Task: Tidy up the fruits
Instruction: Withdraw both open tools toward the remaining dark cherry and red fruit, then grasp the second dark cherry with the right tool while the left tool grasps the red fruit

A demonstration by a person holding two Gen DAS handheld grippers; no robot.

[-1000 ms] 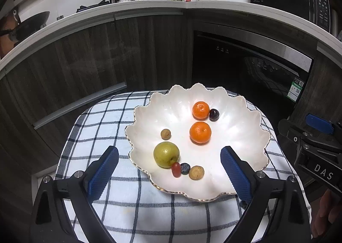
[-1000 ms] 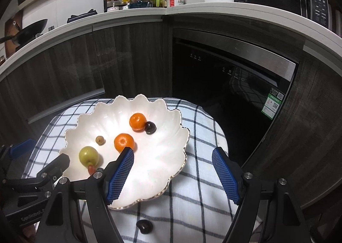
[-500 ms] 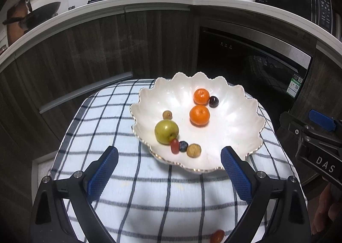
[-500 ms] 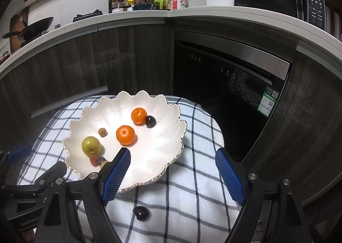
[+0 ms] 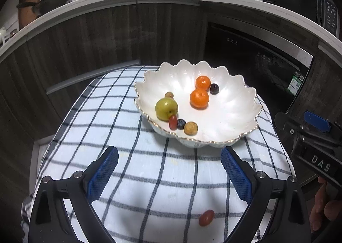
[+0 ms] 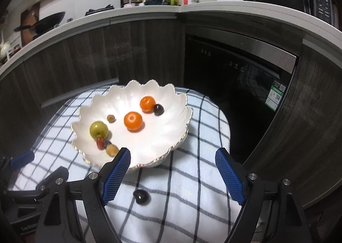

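Left wrist view: the left gripper (image 5: 168,174) tilts down over the blue-checked white cloth (image 5: 136,157), blue-padded jaws wide apart and empty, a small red oval fruit (image 5: 206,218) lying on the cloth between them. Ahead, the scalloped white gold-rimmed bowl (image 5: 235,102) holds two oranges, a green apple and small fruits. The right gripper (image 6: 172,175) likewise angles down, jaws parted and empty, a dark cherry (image 6: 141,196) on the cloth just beside its left pad.

Open checked cloth (image 5: 149,170) lies before the scalloped bowl (image 5: 226,127) at twelve o'clock; a red grape (image 5: 206,218) sits at five.
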